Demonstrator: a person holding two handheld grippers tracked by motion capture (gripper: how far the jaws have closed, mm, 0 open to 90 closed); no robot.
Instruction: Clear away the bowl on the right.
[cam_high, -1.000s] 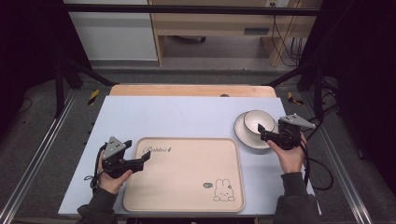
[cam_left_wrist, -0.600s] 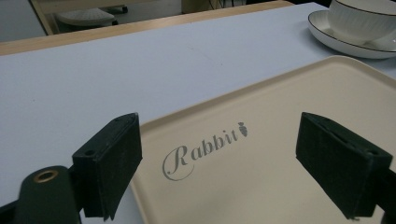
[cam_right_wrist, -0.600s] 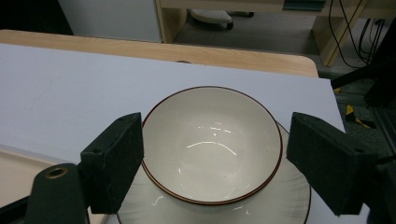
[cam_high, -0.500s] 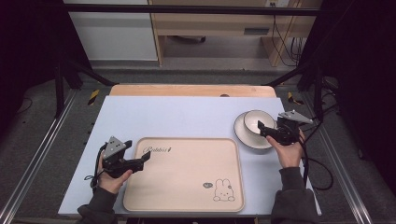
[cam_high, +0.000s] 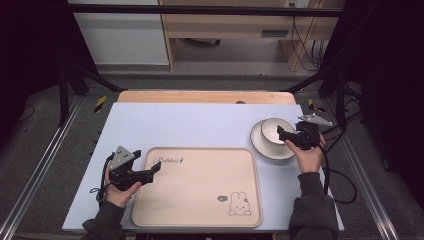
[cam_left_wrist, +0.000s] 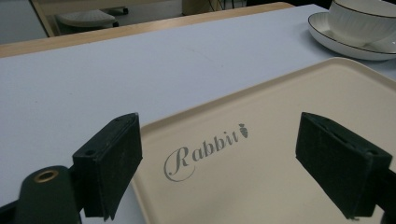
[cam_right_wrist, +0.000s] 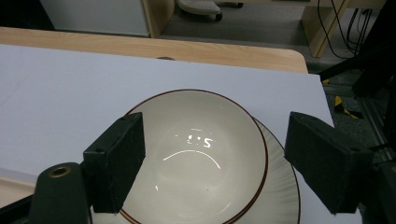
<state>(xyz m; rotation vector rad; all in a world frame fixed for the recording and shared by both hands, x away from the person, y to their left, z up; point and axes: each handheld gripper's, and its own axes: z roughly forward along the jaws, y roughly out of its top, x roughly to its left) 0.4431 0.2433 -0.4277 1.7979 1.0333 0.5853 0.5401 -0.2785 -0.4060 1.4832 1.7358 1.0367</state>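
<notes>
Right tool (cam_high: 281, 133) hangs over the near right edge of the bowl (cam_high: 273, 131), held in the person's right hand (cam_high: 306, 152). Its two black jaws stand wide apart and they grasp nothing. In the right gripper view the bowl (cam_right_wrist: 194, 154) lies between and below the jaws, but I cannot tell if a jaw touches the rim. The bowl is cream inside with a thin dark rim, and it sits on a plate (cam_high: 265, 149) of the same colour — the plate is on the right part of the light tabletop (cam_high: 200, 122), just beside the far right corner of the tray (cam_high: 200, 200).

Left tool (cam_high: 156, 168) is also released, with its jaws wide and empty. It is held in the left hand (cam_high: 117, 192) at the left side of the tabletop, and it points over the far left corner of the tray. In the left gripper view the word "Rabbit" (cam_left_wrist: 205, 149) printed on the tray (cam_left_wrist: 299, 112) shows between the jaws. The tray is beige, flat and carries nothing — a small rabbit drawing (cam_high: 240, 205) is at its near right corner. The two tools are well apart from each other.
</notes>
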